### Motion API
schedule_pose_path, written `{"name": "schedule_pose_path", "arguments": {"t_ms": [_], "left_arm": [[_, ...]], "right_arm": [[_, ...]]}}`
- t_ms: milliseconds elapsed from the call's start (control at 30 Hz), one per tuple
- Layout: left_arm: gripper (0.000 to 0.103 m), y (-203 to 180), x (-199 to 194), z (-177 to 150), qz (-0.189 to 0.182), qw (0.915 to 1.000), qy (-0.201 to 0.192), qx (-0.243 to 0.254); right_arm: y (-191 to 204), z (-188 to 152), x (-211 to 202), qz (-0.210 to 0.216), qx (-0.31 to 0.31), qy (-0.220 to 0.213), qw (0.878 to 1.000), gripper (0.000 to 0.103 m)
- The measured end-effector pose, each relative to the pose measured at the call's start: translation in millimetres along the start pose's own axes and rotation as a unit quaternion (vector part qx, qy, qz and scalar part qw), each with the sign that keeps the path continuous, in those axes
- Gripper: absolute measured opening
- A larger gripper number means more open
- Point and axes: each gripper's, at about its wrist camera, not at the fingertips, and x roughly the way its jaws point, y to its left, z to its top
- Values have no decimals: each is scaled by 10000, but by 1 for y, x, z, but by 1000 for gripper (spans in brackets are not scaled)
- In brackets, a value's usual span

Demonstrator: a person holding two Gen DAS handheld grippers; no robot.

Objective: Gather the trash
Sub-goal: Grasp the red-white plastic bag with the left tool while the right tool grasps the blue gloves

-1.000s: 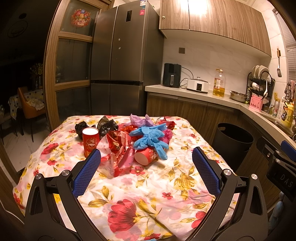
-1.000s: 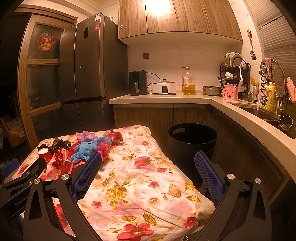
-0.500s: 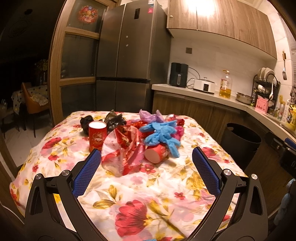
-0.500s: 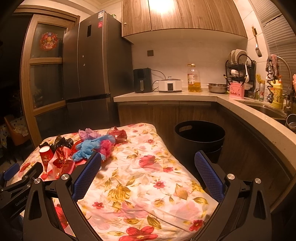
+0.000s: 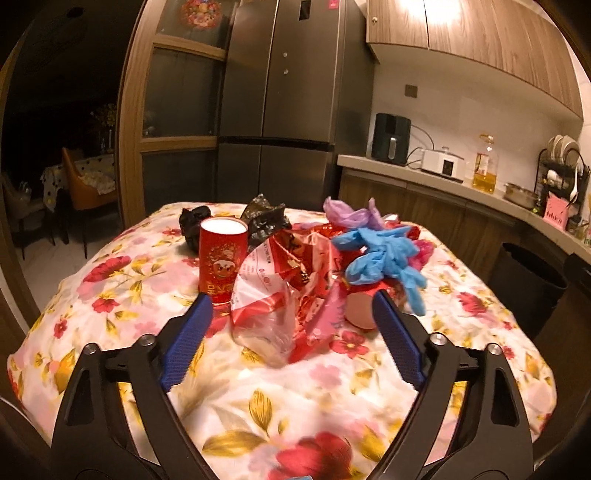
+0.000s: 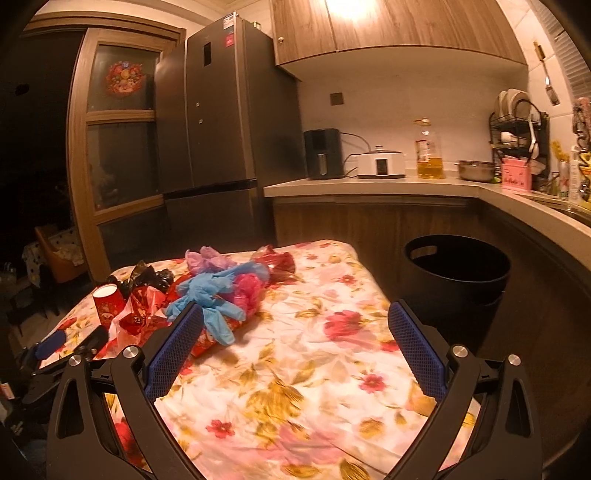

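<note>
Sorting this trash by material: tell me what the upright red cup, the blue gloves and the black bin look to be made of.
Upright red cup: likely paper, matte printed wall, white inside. Blue gloves: thin disposable nitrile or latex by the look, limp and crumpled, faint sheen. Black bin: probably rigid plastic, smooth dull finish, moulded handle slot near the rim.

Dim amber light, glaring cabinet (image 5: 443, 22) reflection, fisheye-warped dark edges.
</note>
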Motion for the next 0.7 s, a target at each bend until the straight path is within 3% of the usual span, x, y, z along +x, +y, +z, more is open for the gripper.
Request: {"name": "schedule_pose_path", "arguments": {"t_ms": [233, 533, 700], "left_arm": [[70, -1, 39, -3, -20, 9998, 206, 26], [50, 7, 82, -5, 76, 9973, 723, -126], [27, 12, 97, -6, -35, 9947, 996, -244]], "right_arm": [[19, -2, 36, 331, -58, -49, 9994, 92], [37, -7, 89, 563, 30, 219, 9982, 91], [49, -9, 108, 678, -3, 333, 9971, 82]]}}
